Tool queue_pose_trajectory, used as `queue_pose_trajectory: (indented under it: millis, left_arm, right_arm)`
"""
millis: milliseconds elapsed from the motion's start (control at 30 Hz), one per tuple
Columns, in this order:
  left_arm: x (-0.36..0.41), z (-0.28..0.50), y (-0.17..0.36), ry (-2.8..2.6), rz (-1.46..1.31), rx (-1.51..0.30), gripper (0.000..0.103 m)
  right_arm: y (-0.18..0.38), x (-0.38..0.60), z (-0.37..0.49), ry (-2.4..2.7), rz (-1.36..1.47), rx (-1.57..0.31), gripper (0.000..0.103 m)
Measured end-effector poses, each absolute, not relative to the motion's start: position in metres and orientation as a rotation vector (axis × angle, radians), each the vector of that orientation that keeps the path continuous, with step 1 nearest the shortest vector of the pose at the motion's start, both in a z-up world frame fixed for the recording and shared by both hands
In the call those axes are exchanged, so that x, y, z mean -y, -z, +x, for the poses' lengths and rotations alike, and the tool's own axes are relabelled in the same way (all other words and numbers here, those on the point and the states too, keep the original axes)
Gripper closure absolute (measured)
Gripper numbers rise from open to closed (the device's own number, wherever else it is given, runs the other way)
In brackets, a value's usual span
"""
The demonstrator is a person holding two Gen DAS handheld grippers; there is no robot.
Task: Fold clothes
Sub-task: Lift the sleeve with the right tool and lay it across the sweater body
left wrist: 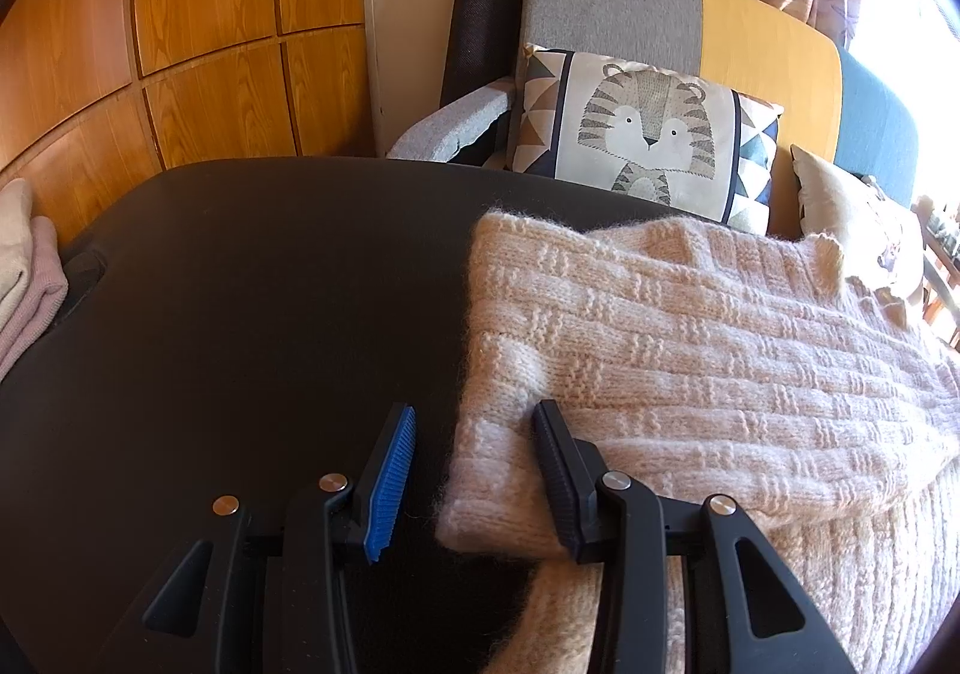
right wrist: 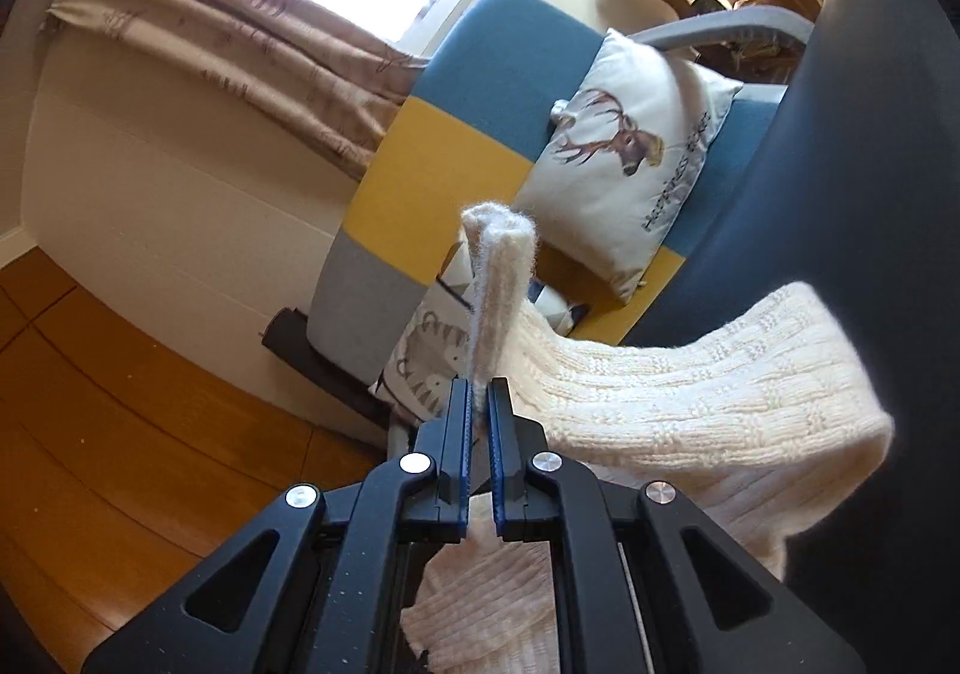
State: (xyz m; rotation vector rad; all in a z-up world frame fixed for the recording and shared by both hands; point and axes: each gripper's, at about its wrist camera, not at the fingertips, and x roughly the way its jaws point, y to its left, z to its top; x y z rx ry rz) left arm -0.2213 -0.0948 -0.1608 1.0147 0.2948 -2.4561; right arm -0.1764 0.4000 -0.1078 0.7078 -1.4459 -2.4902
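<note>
Sweater: your cream knit sweater (left wrist: 690,326) lies on the right part of the dark table (left wrist: 240,314), with a folded band across the near-left corner and more of the knit running off the near right edge of the view.
Left gripper: your left gripper (left wrist: 474,470) sits low at that near-left corner, fingers apart and straddling the folded edge. The dark finger rests on the knit; the blue pad (left wrist: 393,470) stands off it over bare table. It pins, at most; it does not pinch.
Right gripper: your right gripper (right wrist: 478,410) is clenched on a narrow, doubled strip of the sweater (right wrist: 690,392), which stands up past the fingertips. The cloth trails from it down to the right onto the table (right wrist: 870,194).
Step in hand: you appear to be carrying that lifted part over for a fold.
How to do it well: keep the right grip tight; the strip is thin and fluffy and could slip. Carry it high enough that the trailing knit clears the layer beneath without dragging it.
Anchor: hold the left corner down so the body does not slide.
Landing: lay the edge square to the ribbed rows, then let go.
Risk: the heavy knit may sag and skew the fold line.
</note>
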Motion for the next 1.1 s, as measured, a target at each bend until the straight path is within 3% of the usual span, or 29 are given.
queue_pose_trajectory:
  millis: [267,467,733,867,933,1100]
  left_arm:
    - [0.096,-0.220,0.162,2.463,1.012,-0.312,0.061]
    - [0.097,-0.219,0.163,2.469,1.010,-0.327,0.061]
    - [0.098,-0.221,0.163,2.473,1.010,-0.330,0.061]
    - [0.099,-0.224,0.163,2.470,1.015,-0.324,0.061]
    - [0.099,-0.224,0.163,2.470,1.019,-0.329,0.061]
    - [0.100,-0.225,0.159,2.463,1.045,-0.337,0.061]
  right_arm:
    - [0.147,-0.283,-0.211,2.279,0.831,1.410,0.103]
    - [0.172,-0.210,-0.226,2.194,0.940,1.270,0.103]
    - [0.216,-0.199,-0.185,2.484,1.230,0.538,0.097]
    - [0.227,-0.237,-0.173,2.735,1.281,0.284,0.097]
    - [0.237,-0.250,-0.171,2.787,1.319,0.226,0.097]
    - [0.248,-0.267,-0.165,2.799,1.269,0.294,0.097]
